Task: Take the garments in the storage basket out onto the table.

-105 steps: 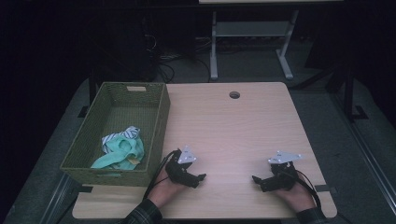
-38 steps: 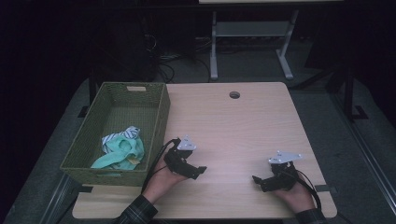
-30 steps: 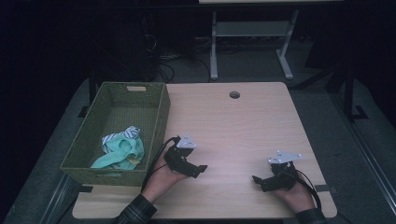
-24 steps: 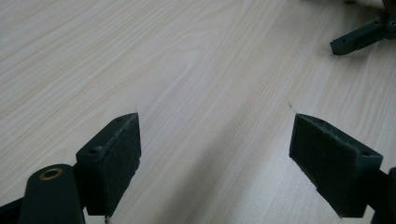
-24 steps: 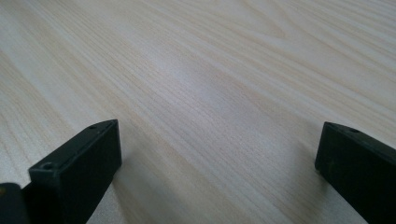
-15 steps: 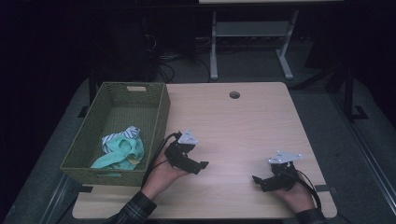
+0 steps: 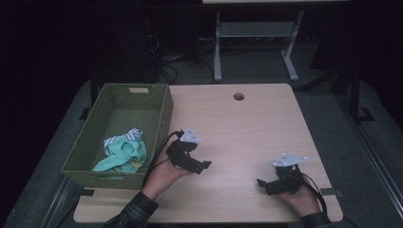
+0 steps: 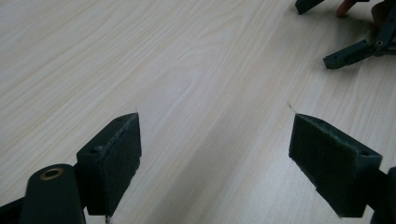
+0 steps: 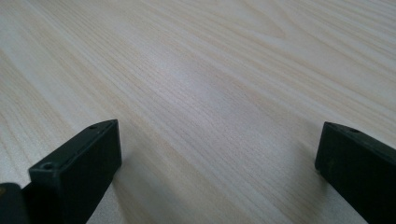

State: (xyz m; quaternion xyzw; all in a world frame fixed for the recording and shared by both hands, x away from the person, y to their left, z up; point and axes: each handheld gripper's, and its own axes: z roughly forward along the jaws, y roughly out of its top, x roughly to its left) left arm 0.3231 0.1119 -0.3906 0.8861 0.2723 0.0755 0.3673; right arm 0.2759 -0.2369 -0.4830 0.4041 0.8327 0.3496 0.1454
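Left gripper [image 7: 202,165] hovers beside the green basket [image 7: 159,123] near the table's [image 7: 247,128] left edge — jaws wide apart, empty. Right gripper [image 7: 262,183] sits near the front-right corner — jaws spread too.

A mint-green cloth [image 7: 119,156] is lying crumpled in the near end of a woven olive-green basket [image 7: 161,118], with a white, dark-striped cloth [image 7: 127,137] bunched against its far side, the two touching. The rectangular basket is sitting at the table's left edge, and both cloths are resting loosely heaped on its floor, close to the near wall.
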